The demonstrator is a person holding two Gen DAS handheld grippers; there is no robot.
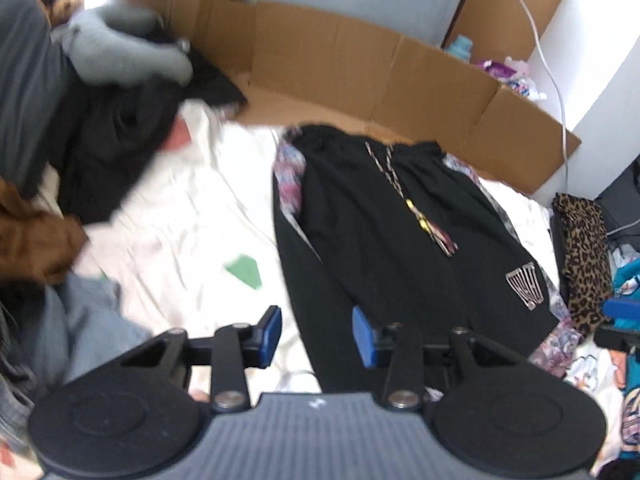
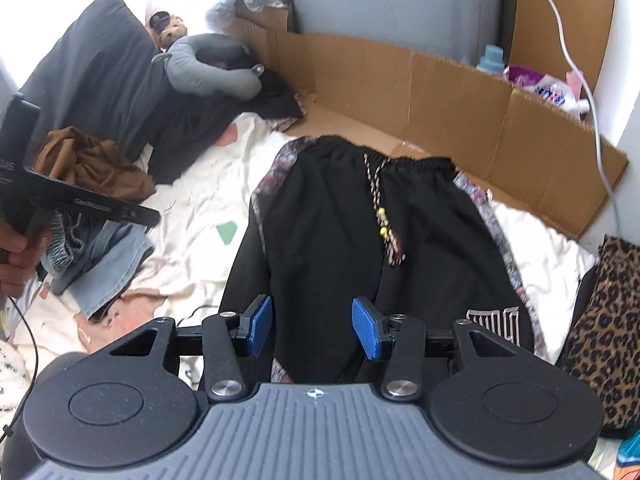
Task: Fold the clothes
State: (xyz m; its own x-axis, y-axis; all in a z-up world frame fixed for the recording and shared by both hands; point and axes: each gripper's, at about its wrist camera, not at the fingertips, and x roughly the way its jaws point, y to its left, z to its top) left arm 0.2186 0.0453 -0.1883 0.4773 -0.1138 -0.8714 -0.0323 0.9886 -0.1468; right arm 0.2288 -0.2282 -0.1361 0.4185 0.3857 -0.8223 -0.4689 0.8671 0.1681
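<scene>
Black trousers [image 1: 384, 232] with patterned side stripes, a beaded drawstring and a white logo lie flat on the pale sheet [image 1: 192, 216], waistband toward the cardboard. My left gripper [image 1: 317, 334] hovers over the left edge of one leg, jaws apart, nothing pressed between the blue pads [image 1: 272, 330]. In the right wrist view the same trousers [image 2: 340, 220] fill the middle. My right gripper [image 2: 313, 330] stands open above the lower legs, with cloth showing in the gap and the pads [image 2: 366, 334] off it. A hand [image 2: 16, 256] holds the left gripper's body at that view's left edge.
A cardboard wall [image 2: 440, 88] lines the far side of the bed. Dark clothes, a grey neck pillow [image 2: 212, 64], a brown garment [image 2: 92, 164] and jeans [image 2: 104, 264] pile up at the left. A leopard-print garment [image 2: 608, 320] lies at the right. A white cable [image 2: 576, 72] hangs down.
</scene>
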